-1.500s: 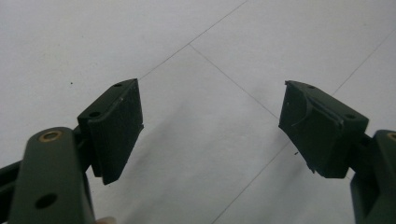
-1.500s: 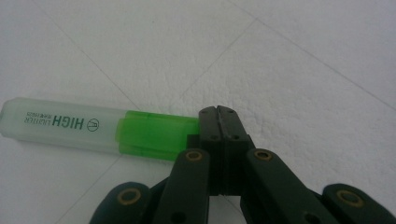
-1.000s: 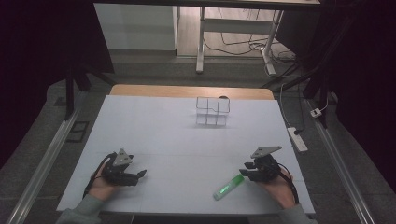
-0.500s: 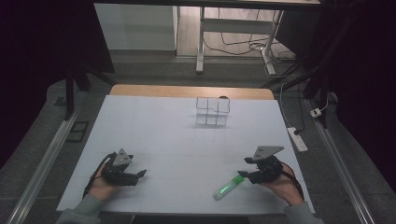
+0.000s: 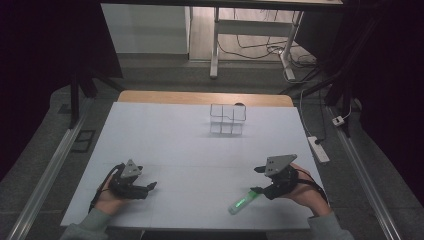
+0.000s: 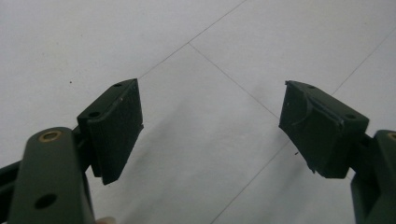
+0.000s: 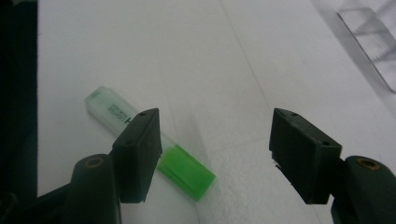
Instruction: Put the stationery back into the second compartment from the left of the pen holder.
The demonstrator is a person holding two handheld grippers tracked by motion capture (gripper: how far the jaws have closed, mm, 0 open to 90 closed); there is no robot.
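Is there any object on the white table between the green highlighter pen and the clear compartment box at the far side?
Nothing visible. The green highlighter pen lies by the right tongs, and the white table is bare up to the clear plastic compartment box.

One table (image 5: pixel 170 135); two grippers, left (image 5: pixel 150 187) and right (image 5: pixel 257 180); two hands, left (image 5: pixel 111 198) and right (image 5: pixel 302 191); one green tube (image 5: pixel 242 200); one clear rack (image 5: pixel 227 119) (compartments too small to count); one power strip (image 5: pixel 318 149).
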